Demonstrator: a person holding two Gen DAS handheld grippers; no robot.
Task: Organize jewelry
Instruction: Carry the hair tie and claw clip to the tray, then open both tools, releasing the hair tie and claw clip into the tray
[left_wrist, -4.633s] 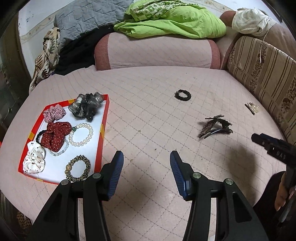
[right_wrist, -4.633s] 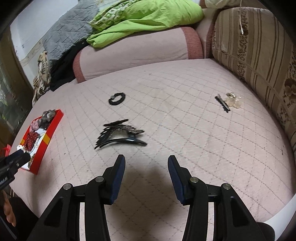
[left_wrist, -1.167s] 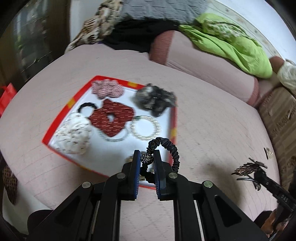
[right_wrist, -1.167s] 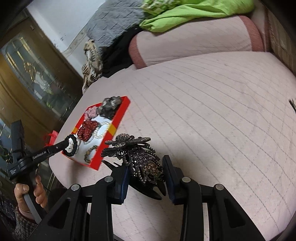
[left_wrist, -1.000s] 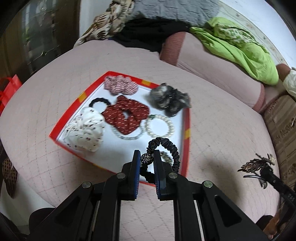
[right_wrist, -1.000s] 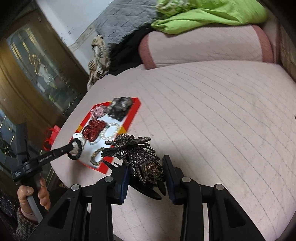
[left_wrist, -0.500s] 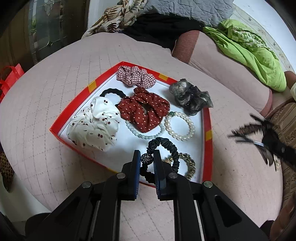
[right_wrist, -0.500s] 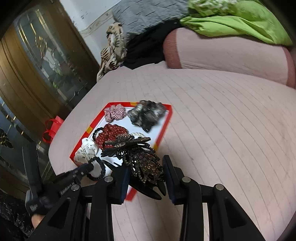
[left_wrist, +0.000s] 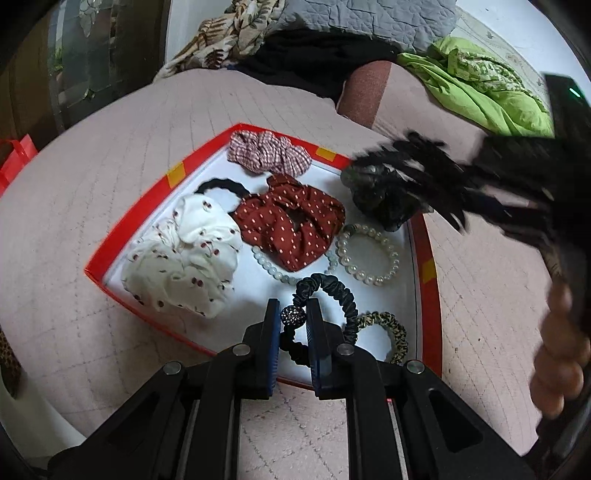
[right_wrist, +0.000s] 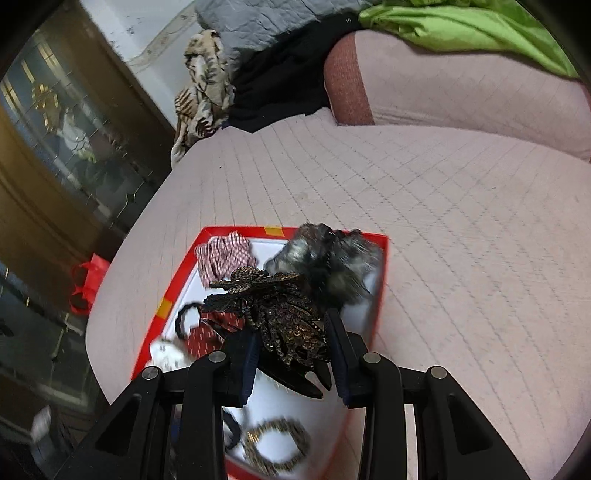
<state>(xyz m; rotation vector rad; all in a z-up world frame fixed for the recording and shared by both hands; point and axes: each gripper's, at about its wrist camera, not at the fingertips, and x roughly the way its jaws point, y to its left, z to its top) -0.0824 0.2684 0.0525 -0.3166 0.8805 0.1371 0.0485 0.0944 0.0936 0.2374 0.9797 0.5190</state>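
- A pink quilted bed (left_wrist: 110, 177) fills both views, with a bolster (right_wrist: 461, 85) and green bedding (left_wrist: 480, 99) at twelve to one o'clock in the left wrist view and a dark glazed cabinet at nine o'clock in the right wrist view.
- The red-rimmed tray (left_wrist: 428, 258) lies on the bed near its edge. It holds a white cherry-print scrunchie (left_wrist: 184, 254) at nine o'clock, a red dotted scrunchie (left_wrist: 291, 225) at the centre, a checked scrunchie (left_wrist: 266, 153) at twelve, a grey scrunchie (right_wrist: 325, 254) at one, a pearl bracelet (left_wrist: 369, 254) at three and a leopard hair tie (left_wrist: 388, 328) at five.
- The right claw (right_wrist: 291, 363) pinches a rhinestone hair clip (right_wrist: 280, 314) over the tray's middle. It is blurred in the left wrist view.
- The left claw (left_wrist: 292, 347) is pressed together on the beaded knot of a black hair tie (left_wrist: 332, 299), hanging above the tray's six o'clock rim.
- Risk, as I judge it: both claws crowd the same tray, so they may knock together.
- The clip is wide and spiky. Dropped here, it would likely land on the scrunchies, snag fabric or slide off tilted.
- The tie's loop dangles next to the leopard tie and could straddle the rim if released too near.
- Free white floor is scarce, mostly around six o'clock.
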